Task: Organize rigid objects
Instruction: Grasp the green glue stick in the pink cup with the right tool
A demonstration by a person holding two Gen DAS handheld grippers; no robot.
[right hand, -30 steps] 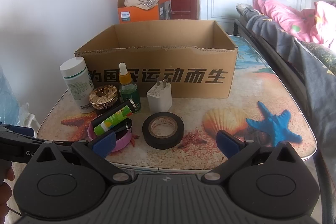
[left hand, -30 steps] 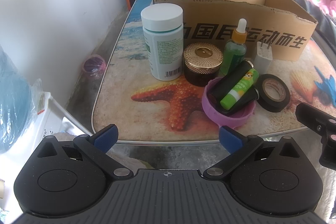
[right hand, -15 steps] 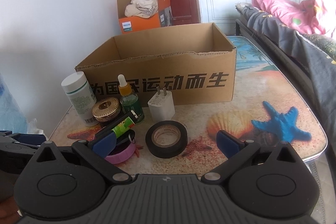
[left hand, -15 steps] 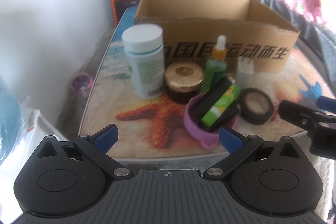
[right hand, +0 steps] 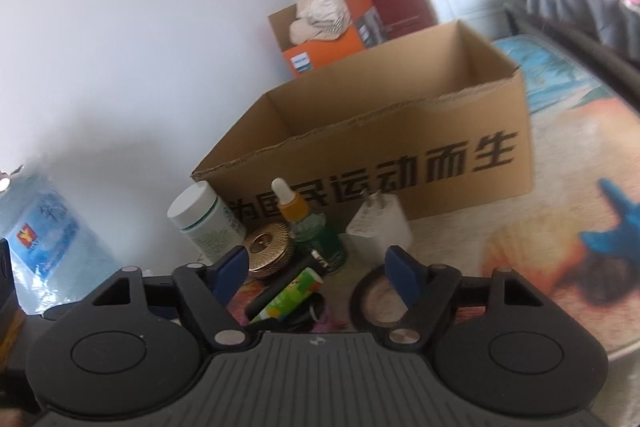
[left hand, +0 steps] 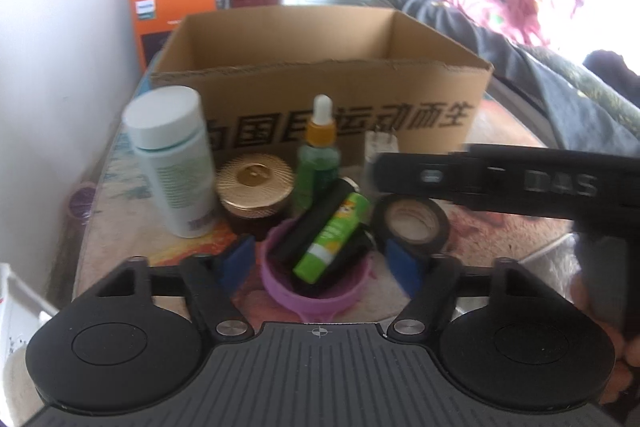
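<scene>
An open cardboard box (left hand: 320, 75) (right hand: 400, 147) stands on the table. In front of it are a white-capped bottle (left hand: 172, 163) (right hand: 206, 215), a gold-lidded jar (left hand: 256, 187) (right hand: 266, 247), a green dropper bottle (left hand: 320, 151) (right hand: 308, 223), a white charger plug (right hand: 380, 223), a black tape roll (left hand: 412, 223) and a purple lid (left hand: 316, 291) holding a green glue stick (left hand: 332, 239) (right hand: 292, 295) and black tubes. My left gripper (left hand: 320, 263) is open around the purple lid. My right gripper (right hand: 316, 267) is open above the items; its body (left hand: 520, 183) crosses the left wrist view.
An orange box (left hand: 176, 7) with cloth stands behind the cardboard box. A white wall is at the left. A bed with pink and grey bedding (left hand: 520, 19) is at the right. A blue water jug (right hand: 48, 227) stands lower left.
Both grippers have moved forward and closer to the items. The left gripper now brackets the purple lid. The right gripper has swung left over the tape and lid.
</scene>
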